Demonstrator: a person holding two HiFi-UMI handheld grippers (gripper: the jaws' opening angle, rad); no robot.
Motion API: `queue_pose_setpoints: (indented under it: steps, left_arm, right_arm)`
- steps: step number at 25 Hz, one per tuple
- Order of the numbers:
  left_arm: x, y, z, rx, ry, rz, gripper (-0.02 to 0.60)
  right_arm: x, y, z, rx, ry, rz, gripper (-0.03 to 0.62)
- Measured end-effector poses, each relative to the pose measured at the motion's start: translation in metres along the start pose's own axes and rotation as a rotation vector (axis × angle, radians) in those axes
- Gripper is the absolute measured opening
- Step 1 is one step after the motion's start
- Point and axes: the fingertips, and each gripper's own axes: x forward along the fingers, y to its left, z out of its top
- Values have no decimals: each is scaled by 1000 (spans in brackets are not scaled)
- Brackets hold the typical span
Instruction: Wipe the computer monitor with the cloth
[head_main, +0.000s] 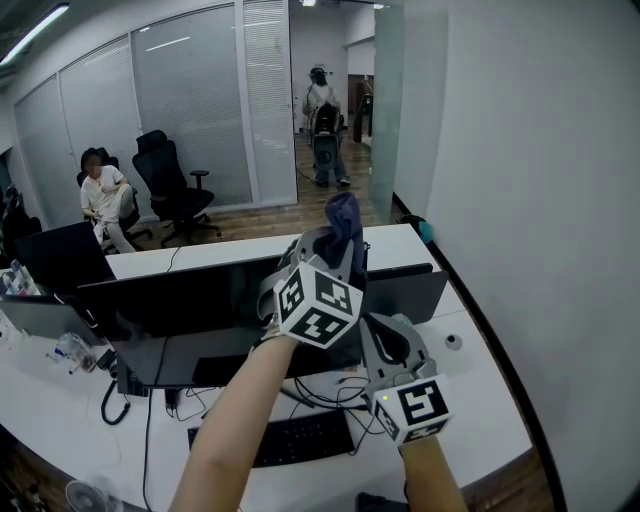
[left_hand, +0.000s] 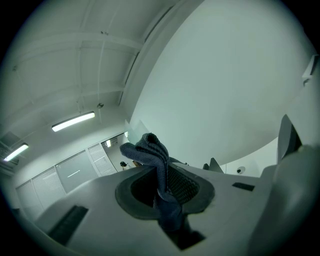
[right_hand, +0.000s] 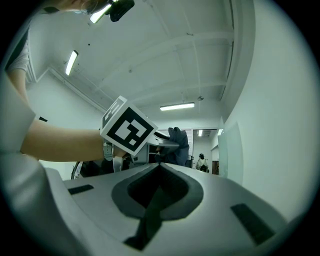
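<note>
A dark blue cloth (head_main: 343, 222) sticks up from my left gripper (head_main: 335, 250), which is raised above the desk in front of the black monitor (head_main: 180, 320). In the left gripper view the cloth (left_hand: 156, 159) runs down between the jaws, and the left gripper (left_hand: 162, 176) is shut on it. My right gripper (head_main: 378, 325) sits lower and to the right, near the second monitor (head_main: 405, 292). The right gripper (right_hand: 159, 165) has its jaws closed together with nothing in them. Its view looks up at the left gripper's marker cube (right_hand: 127, 126) and the cloth (right_hand: 180, 145).
A black keyboard (head_main: 290, 440) and cables lie on the white desk (head_main: 480, 400) below the monitors. A white wall (head_main: 540, 180) stands close on the right. A person sits at back left (head_main: 102, 195) beside an office chair (head_main: 175, 185); another person stands in the corridor (head_main: 322, 120).
</note>
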Motion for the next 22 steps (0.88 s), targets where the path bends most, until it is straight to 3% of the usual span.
queue_pose_setpoints:
  steps: [22]
  left_arm:
    - [-22,18,-17,18,3,-35,60]
  right_arm:
    - [17,33,0,20,-9,-30,8]
